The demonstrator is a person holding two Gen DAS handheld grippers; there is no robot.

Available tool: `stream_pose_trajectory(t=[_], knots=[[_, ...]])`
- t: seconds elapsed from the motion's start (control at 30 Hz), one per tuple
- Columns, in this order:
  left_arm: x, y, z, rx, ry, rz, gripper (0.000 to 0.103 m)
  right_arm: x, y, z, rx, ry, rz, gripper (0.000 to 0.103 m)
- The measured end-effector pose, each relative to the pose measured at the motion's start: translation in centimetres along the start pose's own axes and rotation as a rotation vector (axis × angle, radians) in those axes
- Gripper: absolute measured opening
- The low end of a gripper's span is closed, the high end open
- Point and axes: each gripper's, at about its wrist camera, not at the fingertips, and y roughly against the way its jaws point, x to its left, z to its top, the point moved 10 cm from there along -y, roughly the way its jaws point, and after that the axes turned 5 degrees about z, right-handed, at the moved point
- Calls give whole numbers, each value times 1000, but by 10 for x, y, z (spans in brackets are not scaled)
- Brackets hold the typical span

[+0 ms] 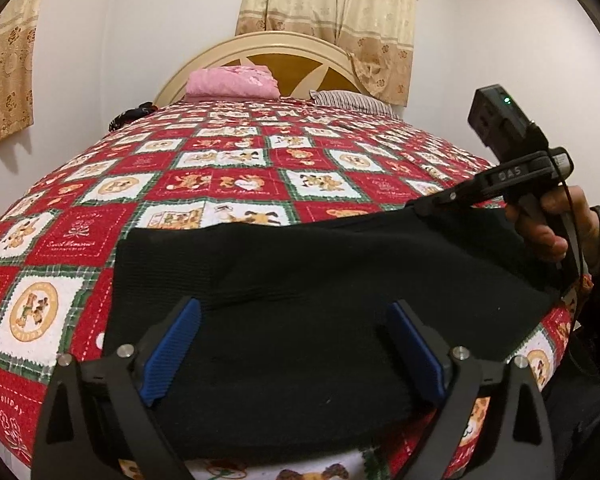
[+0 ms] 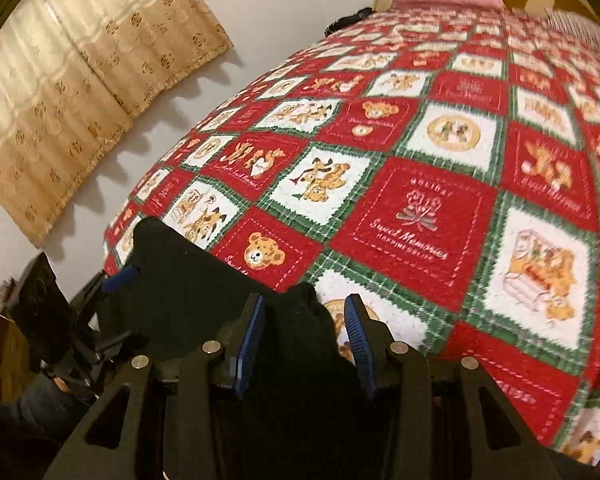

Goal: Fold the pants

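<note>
A big bed (image 1: pixel 228 168) fills the middle, under a red, white and green bear blanket (image 2: pixel 420 216). At the top stand a cream headboard (image 1: pixel 260 42) and a pink pillow (image 1: pixel 232 82) — white walls (image 1: pixel 140 32) and tan curtains (image 1: pixel 328 12) behind.

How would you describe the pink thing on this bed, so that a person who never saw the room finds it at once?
Start from the bed with the red, white and green teddy-bear quilt and look to its far end, at the cream round headboard. The pink folded bedding lies right against it. It is the only plain pink thing there; the pillow beside it is striped grey.
</note>
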Motion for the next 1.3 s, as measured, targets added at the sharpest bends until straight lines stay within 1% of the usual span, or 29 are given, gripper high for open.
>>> stream_pose_trajectory(t=[0.07, 0.1, 0.13, 0.2, 0.33, 0.4, 0.43, 0.5, 0.53, 0.6, 0.7, 0.73, 0.8, 0.87, 0.9, 0.93, 0.97, 1.0, 1.1, 1.13, 1.2, 1.23, 1.3], knots=[[0, 0, 0, 0, -2, 0, 97, 1, -2, -2, 1, 5, -10, 26], [0, 0, 0, -1, -1, -1, 97, 1, -1, -3, 3, 11, -12, 15], [0, 0, 0, -1, -1, -1, 97, 2, 3, -2, -7, 15, -20, 9], [0, 0, 0, -3, -3, 1, 97, 1, 13, 1, -34, 21, -54, 6], [-2, -2, -2, -4, -34, 23, 97, -7, 28, 12, -78, 51, -162, 4], [-2, -3, -2, 4, -47, 36, 97, -15, 26, 15, -76, 53, -207, 3], [-2, -3, -2, 11, -47, 39, 97, -25, 25, 16, -73, 44, -247, 0], [-2, -2, -1, 21, -33, 33, 97, -44, 21, 16, -54, 17, -292, 0], [-2, 0, 0, 27, -18, 25, 97, -53, 24, 15, -52, 1, -294, 0], [-2, 4, 2, 35, 8, 13, 97, -56, 35, 14, -86, -9, -267, 0], [-4, 9, 5, 45, 43, 3, 97, -56, 70, 8, -155, -10, -247, 0], [-6, 11, 8, 44, 46, 1, 97, -57, 89, 5, -190, -20, -236, 0], [-17, 15, 17, 30, 34, -10, 97, -65, 121, -3, -232, -58, -240, 1], [-31, 17, 27, 14, 12, -32, 97, -75, 153, -9, -274, -93, -270, 5], [-42, 18, 33, 7, -4, -51, 97, -82, 177, -17, -302, -110, -298, 18], [-55, 19, 39, -2, -25, -74, 97, -88, 198, -25, -324, -125, -312, 41], [-70, 17, 44, -6, -51, -100, 97, -93, 217, -32, -345, -141, -318, 51], [-82, 15, 47, -9, -72, -120, 97, -101, 244, -44, -376, -161, -339, 55], [-117, 5, 49, 8, -120, -185, 97, -122, 307, -74, -428, -196, -461, 54], [-131, -1, 48, 20, -144, -208, 97, -133, 338, -91, -443, -236, -504, 54], [-151, -10, 46, 34, -180, -234, 97, -150, 376, -116, -449, -309, -559, 55], [-159, -14, 46, 40, -194, -247, 97, -161, 402, -134, -446, -375, -603, 55], [-173, -19, 46, 49, -211, -271, 97, -171, 434, -158, -450, -456, -647, 54]])
